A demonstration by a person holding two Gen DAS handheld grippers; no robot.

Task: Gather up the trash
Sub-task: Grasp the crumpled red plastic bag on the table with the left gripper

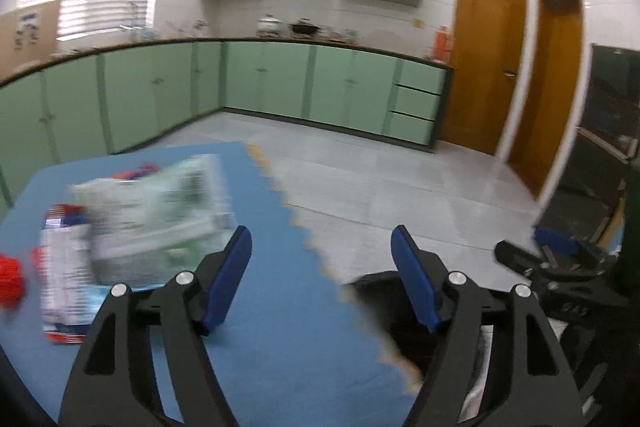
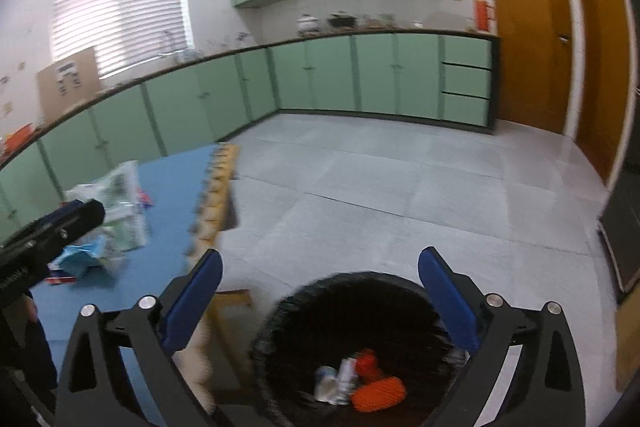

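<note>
A pile of trash lies on the blue mat (image 1: 264,307): a green-and-white plastic bag (image 1: 156,219), a white, red and blue packet (image 1: 66,279) and a red crumpled piece (image 1: 10,279). My left gripper (image 1: 322,255) is open and empty, just right of the pile above the mat's edge. My right gripper (image 2: 320,279) is open and empty above a black bin (image 2: 360,339), which holds orange-red crumpled pieces (image 2: 378,391) and a whitish wrapper (image 2: 334,379). The pile also shows in the right wrist view (image 2: 116,223), with the left gripper's body (image 2: 52,231) beside it.
Green base cabinets (image 1: 264,83) run along the back and left walls under a dark countertop. Two wooden doors (image 1: 484,67) stand at the right. Grey tiled floor (image 2: 400,195) spreads beyond the mat. The right gripper's body (image 1: 560,267) shows at the right of the left wrist view.
</note>
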